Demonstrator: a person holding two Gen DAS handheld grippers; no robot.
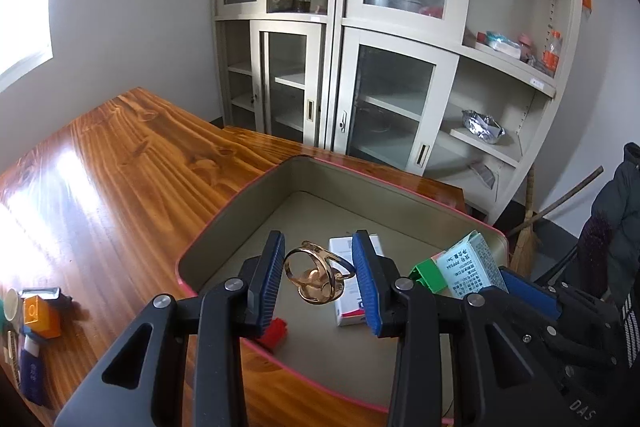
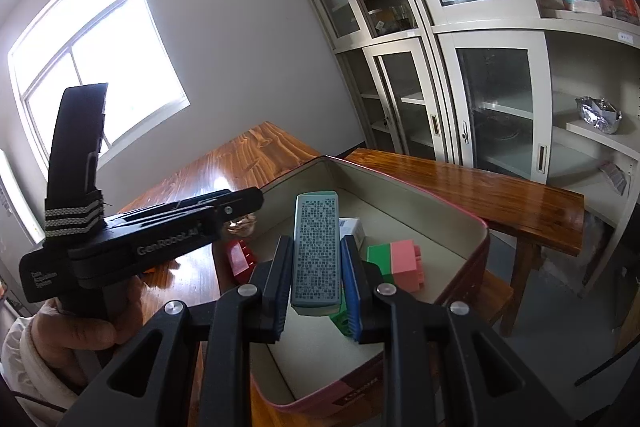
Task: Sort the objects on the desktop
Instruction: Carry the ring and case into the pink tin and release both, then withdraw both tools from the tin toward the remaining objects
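Observation:
A pink-rimmed tin box (image 1: 224, 223) with a beige inside sits on the wooden table. My left gripper (image 1: 319, 253) hangs over it, shut on a gold metal clip (image 1: 316, 277). On the box floor lie a white carton (image 1: 348, 311), a red brick (image 1: 276, 333) and a green brick (image 1: 428, 273). In the right wrist view my right gripper (image 2: 317, 245) is shut on an upright teal carton (image 2: 316, 251) above the box (image 2: 440, 195). A green-and-pink brick (image 2: 396, 261) and the red brick (image 2: 240, 259) lie below. A hand (image 2: 80, 327) holds the left gripper (image 2: 248, 205) at the left.
An orange box (image 1: 40, 311), a blue tube (image 1: 32, 371) and a white cup (image 1: 10, 303) lie on the table's near left. Glass-door cabinets (image 1: 360, 27) stand behind the table. A wooden bench (image 2: 500, 195) runs beyond the box. A broom (image 1: 528, 227) and a dark jacket (image 1: 616, 219) are at the right.

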